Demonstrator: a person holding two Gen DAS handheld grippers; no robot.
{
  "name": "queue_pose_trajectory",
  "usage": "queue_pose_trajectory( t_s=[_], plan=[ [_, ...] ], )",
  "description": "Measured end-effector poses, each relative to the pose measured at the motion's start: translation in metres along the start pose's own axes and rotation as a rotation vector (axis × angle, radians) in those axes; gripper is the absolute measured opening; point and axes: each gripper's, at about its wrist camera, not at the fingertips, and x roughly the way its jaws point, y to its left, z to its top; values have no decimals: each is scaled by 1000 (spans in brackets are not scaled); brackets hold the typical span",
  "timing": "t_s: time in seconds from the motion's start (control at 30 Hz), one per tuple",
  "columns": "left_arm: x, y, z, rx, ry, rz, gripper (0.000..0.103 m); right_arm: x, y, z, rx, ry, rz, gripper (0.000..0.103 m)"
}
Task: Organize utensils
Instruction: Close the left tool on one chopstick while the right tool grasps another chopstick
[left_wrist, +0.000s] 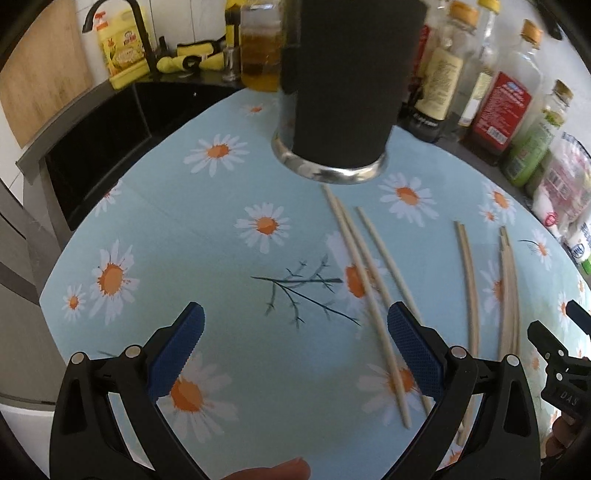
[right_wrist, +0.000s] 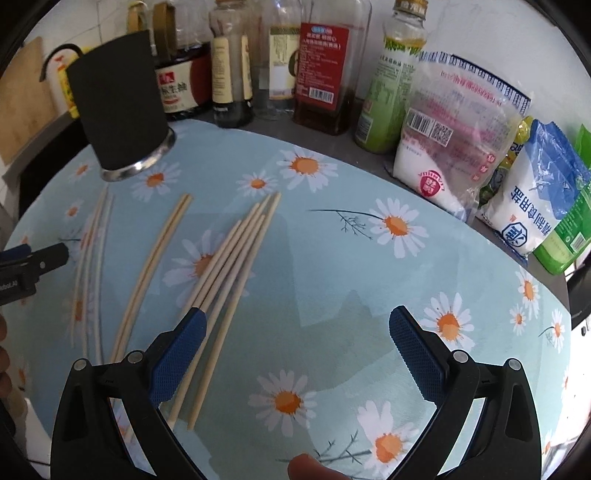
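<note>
Both grippers, left (left_wrist: 295, 345) and right (right_wrist: 297, 349), hover with jaws apart, holding nothing. The chopsticks (right_wrist: 225, 266) lie loose on the flowered mat (right_wrist: 332, 258), near the black holder (right_wrist: 118, 107). Risk: thin round sticks may roll or slip from the pads, and clustered sticks may be grabbed together.

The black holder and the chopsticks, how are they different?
The black holder stands upright on the daisy cloth, while the chopsticks lie flat. The holder is wide and dark with a shiny metal base; the chopsticks are thin, long and pale. The holder stands alone at the back of the cloth; the chopsticks lie in loose groups in front of it. Neither is held: both the left gripper and the right gripper are open.
</note>
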Motion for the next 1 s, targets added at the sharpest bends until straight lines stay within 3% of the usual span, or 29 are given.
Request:
queue_pose_trajectory(
  t_s=[0.23, 0.43, 0.6, 0.7, 0.93, 1.0],
  plan=[
    [20, -1, 8, 10, 36, 3, 98, 21, -4, 5, 40, 48, -53, 95],
    [22, 0, 11, -23, 57, 27, 99, 30, -9, 7, 95, 79, -24, 95],
    [20, 0, 5, -38, 1, 27, 99, 33, -14, 5, 135, 102, 11, 96],
    [20, -8, -1, 33, -43, 67, 99, 33, -15, 5, 148, 97, 6, 97],
    [16, -4, 0, 35, 1, 37, 98, 40, -13, 10, 171, 118, -4, 96],
    [15, -1, 0, 41, 5, 33, 94, 42, -13, 13, 168, 130, -4, 95]
  ],
)
